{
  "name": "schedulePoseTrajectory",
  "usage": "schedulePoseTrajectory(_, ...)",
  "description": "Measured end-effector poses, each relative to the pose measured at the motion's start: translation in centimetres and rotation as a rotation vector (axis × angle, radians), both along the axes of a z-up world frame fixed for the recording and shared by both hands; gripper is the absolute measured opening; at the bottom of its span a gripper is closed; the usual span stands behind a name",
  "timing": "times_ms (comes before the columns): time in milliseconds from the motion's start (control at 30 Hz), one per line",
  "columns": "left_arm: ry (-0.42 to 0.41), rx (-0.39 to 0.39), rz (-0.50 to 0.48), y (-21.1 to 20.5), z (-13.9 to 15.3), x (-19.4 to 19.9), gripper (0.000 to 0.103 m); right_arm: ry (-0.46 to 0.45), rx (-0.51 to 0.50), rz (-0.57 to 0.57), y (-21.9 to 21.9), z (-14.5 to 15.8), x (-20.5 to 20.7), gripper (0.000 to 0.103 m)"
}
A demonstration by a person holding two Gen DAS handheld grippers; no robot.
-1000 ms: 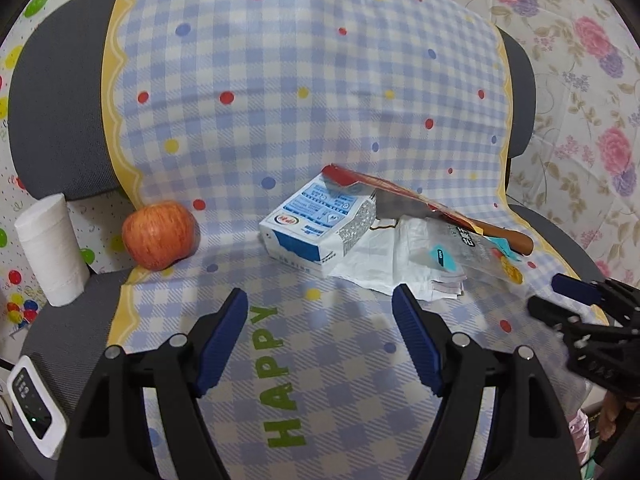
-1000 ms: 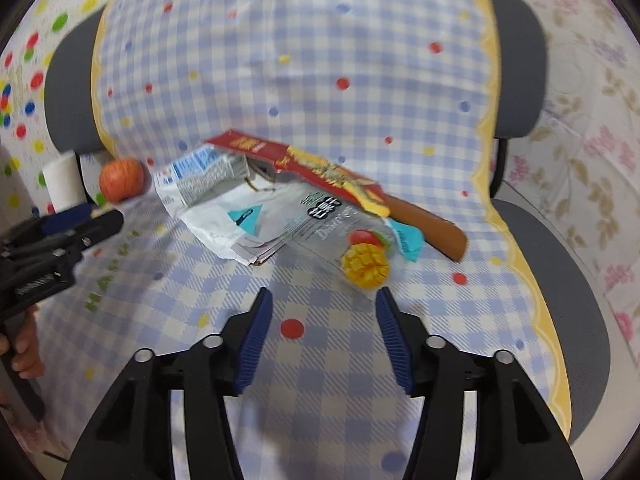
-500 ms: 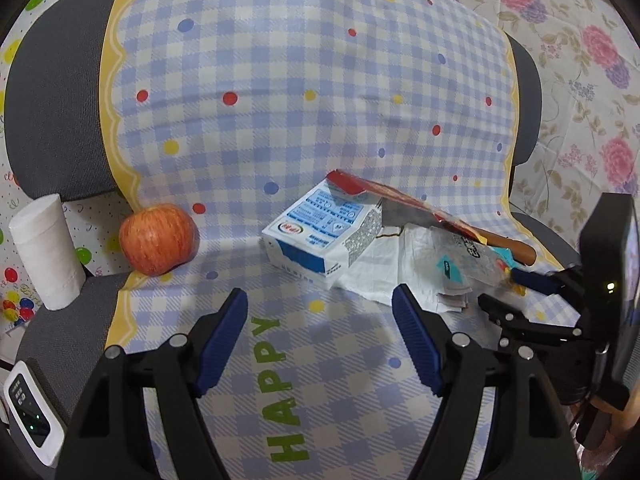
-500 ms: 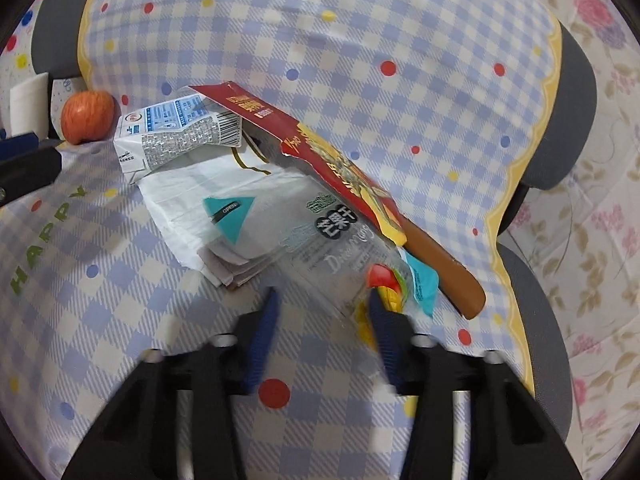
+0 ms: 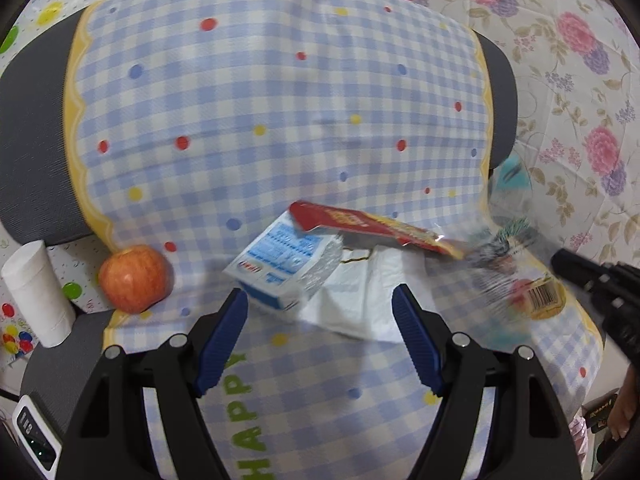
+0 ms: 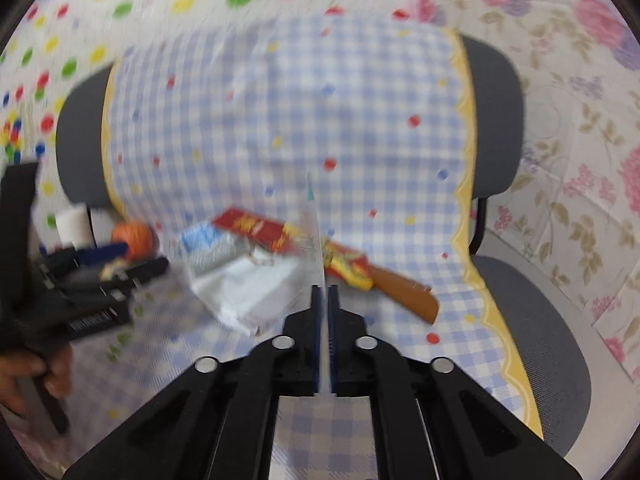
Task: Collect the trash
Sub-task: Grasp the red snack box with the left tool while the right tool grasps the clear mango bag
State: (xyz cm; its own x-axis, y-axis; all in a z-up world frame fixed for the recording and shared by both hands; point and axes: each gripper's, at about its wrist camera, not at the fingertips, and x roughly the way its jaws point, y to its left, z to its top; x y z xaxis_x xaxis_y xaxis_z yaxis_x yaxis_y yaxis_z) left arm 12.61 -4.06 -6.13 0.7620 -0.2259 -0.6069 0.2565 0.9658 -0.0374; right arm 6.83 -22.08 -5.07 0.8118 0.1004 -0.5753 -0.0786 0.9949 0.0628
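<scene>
On a chair draped with a checked cloth [image 5: 280, 120] lies a blue-and-white milk carton [image 5: 286, 266], a red snack wrapper [image 5: 368, 224] and a white paper napkin [image 5: 360, 304]. My left gripper [image 5: 320, 336] is open just in front of the carton. My right gripper [image 6: 324, 292] is shut on a clear plastic bag [image 6: 314, 236], seen edge-on, and holds it above the seat. That bag hangs blurred at the right in the left wrist view [image 5: 516, 256], with the right gripper [image 5: 592, 276] beside it.
A red apple [image 5: 134, 278] and a white paper roll [image 5: 34, 288] sit at the seat's left edge. A brown knife handle [image 6: 404, 294] pokes out from under the red wrapper. Floral wall covering is at the right.
My right gripper closed on the clear plastic bag and lifted it off the pile, up and back. My left gripper moved closer to the milk carton, still open.
</scene>
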Motion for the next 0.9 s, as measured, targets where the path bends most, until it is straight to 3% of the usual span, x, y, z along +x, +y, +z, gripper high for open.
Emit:
schedulePoseTrajectory(300, 0.037, -0.008, -0.041, -3.7, -0.2, 3.4, 0.070, -0.104, -0.027, -0.134, -1.7, 0.8, 1.1, 0.001)
schedulePoseTrajectory(533, 0.135, -0.040, -0.076, -6.6, -2.3, 7.0, 0.054, -0.064, -0.026, -0.201, -3.5, -0.9, 3.5, 0.001)
schedulePoseTrajectory(767, 0.210, -0.106, -0.067, -8.3, -3.8, 10.2, 0.050, -0.033, -0.020, -0.206, -4.5, -1.9, 4.9, 0.001)
schedulePoseTrajectory(900, 0.242, -0.157, -0.044, -8.4, -4.1, 11.6, 0.024, -0.023, -0.011, -0.209, -4.6, -2.1, 4.8, 0.001)
